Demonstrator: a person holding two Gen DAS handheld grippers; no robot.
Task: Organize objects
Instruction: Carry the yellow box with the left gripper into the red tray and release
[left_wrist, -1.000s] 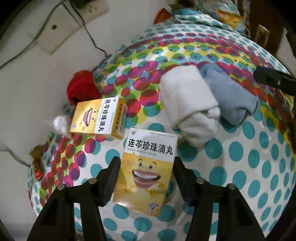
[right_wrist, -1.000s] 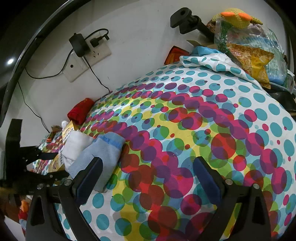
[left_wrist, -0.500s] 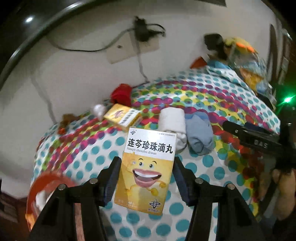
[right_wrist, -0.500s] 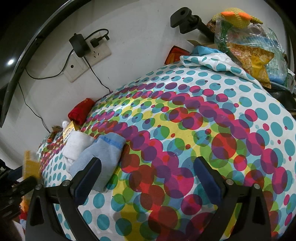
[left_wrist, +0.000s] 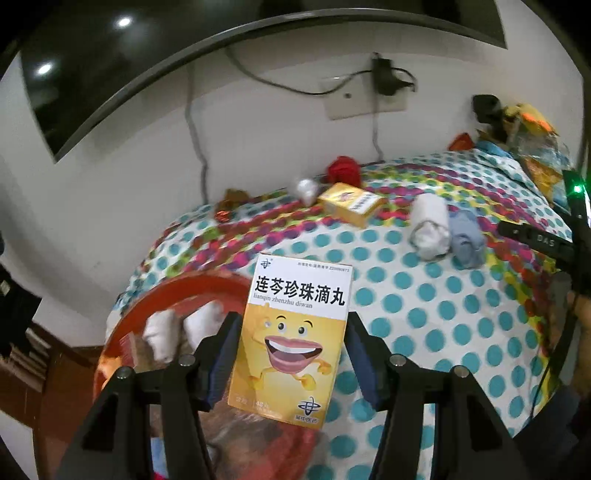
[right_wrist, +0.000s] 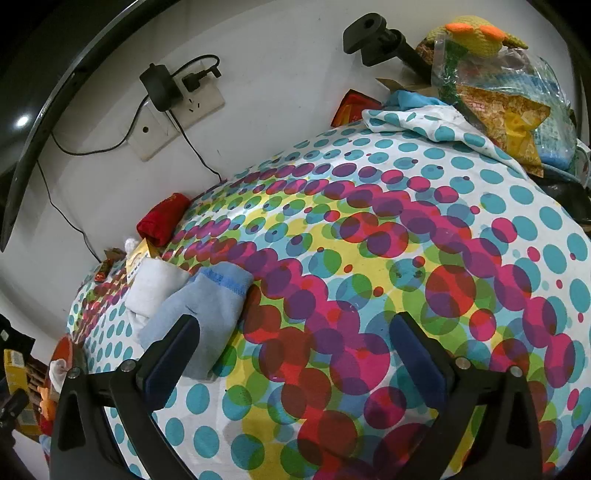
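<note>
My left gripper is shut on a yellow-and-white medicine box and holds it in the air beside the table's left edge, above a red basket that holds rolled white socks. A second yellow box lies on the dotted tablecloth, with a rolled white sock and a rolled blue sock to its right. My right gripper is open and empty above the cloth, with the blue sock and white sock by its left finger.
A red cloth bundle and a small white ball lie near the wall. A wall socket with a charger is behind. Bags and a knitted toy are piled at the back right. The right gripper shows in the left wrist view.
My left gripper has lifted the medicine box off the table and carried it back and left, over the red basket. The right gripper has stayed in place.
</note>
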